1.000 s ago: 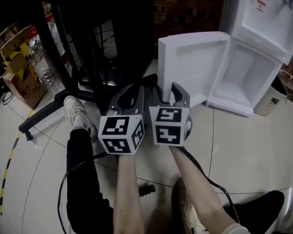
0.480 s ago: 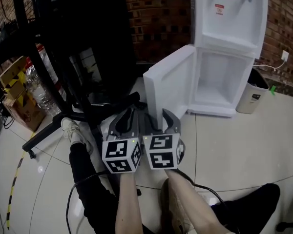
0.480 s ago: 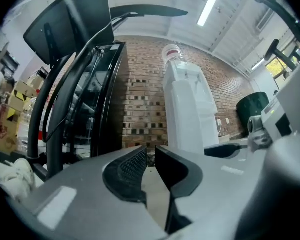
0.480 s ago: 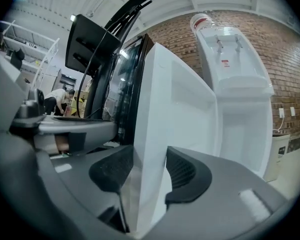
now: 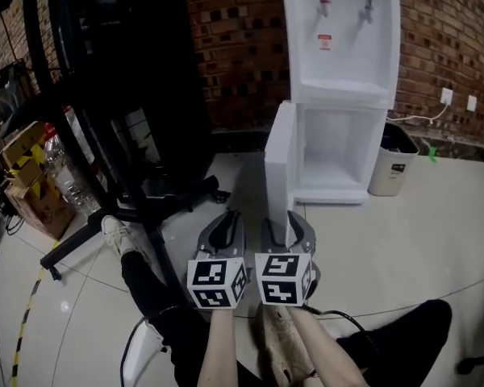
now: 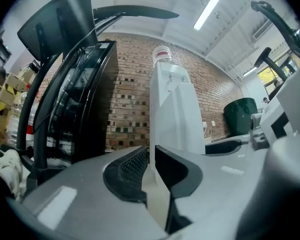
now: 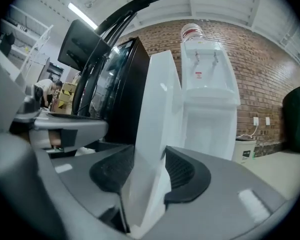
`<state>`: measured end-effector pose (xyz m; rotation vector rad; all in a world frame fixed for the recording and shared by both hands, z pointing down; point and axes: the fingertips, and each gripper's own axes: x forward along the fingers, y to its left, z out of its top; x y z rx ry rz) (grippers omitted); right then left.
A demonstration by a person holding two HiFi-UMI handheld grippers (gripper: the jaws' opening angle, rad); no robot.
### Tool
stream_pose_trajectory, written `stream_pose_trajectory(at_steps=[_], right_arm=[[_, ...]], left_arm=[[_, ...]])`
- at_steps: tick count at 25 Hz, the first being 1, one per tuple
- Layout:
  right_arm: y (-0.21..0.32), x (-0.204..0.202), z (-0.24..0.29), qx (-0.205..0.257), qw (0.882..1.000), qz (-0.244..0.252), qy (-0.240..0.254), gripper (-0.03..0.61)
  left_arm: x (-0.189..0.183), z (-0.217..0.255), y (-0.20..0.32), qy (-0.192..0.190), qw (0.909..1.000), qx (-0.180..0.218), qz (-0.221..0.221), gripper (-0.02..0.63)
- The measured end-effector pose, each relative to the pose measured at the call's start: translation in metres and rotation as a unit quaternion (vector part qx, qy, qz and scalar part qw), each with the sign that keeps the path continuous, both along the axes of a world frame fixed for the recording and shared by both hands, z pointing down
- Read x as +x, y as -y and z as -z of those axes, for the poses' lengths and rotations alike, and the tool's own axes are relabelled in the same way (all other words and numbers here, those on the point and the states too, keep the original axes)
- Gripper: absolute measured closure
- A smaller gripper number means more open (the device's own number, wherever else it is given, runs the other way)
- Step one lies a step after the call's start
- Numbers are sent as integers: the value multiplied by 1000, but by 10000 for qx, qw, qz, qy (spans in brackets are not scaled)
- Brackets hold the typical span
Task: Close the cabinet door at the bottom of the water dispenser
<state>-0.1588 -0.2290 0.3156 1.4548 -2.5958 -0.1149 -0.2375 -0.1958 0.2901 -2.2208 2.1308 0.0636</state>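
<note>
The white water dispenser (image 5: 339, 47) stands against the brick wall, its bottom cabinet (image 5: 339, 151) open. The cabinet door (image 5: 279, 160) juts out toward me, edge-on. My right gripper (image 5: 289, 220) is at the door's free edge. In the right gripper view the door (image 7: 157, 119) fills the gap between the pads of the right gripper (image 7: 149, 166), which is shut on it. My left gripper (image 5: 226, 220) hangs close beside it on the left, touching nothing. In the left gripper view the left gripper (image 6: 151, 156) has its jaws drawn almost together, holding nothing, and the dispenser (image 6: 172, 114) stands ahead.
A small white bin (image 5: 390, 168) stands right of the dispenser. A tall black rack (image 5: 137, 79) with stand legs (image 5: 97, 224) fills the left. Water bottles (image 5: 64, 172) and cardboard boxes (image 5: 24, 184) sit at the far left. The person's shoe (image 5: 119, 236) and a cable lie near the grippers.
The door showed its inner face, swung wide to the left; now it points straight at me. Both grippers moved together with its edge. The dispenser now stands upright in view.
</note>
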Motion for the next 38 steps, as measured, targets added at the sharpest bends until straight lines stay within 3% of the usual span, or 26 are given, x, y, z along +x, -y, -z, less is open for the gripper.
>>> stream_pose_trajectory(at_steps=[6,14,17,26,38], right_arm=[[10,59,0,-47,9972,-747,-31,393],[36,133,0,-138,9855,-1688,-76,398],[50,154,-1,-6,9787,-2045,-167,454],[91,199,0,-166,9764,-2155,-4,483],[124,224,2,-69,9755,-2193,144,494]], left_arm=[[42,13,3,-499,9968,353,-507,560],[75,34,10,-351,9957,583,-636,566],[86,31,16,-339,9952,550,-737,566],[110,22,42,-199,9945,395,-946,566],[139,28,103,-91,9946,433,-936,566]])
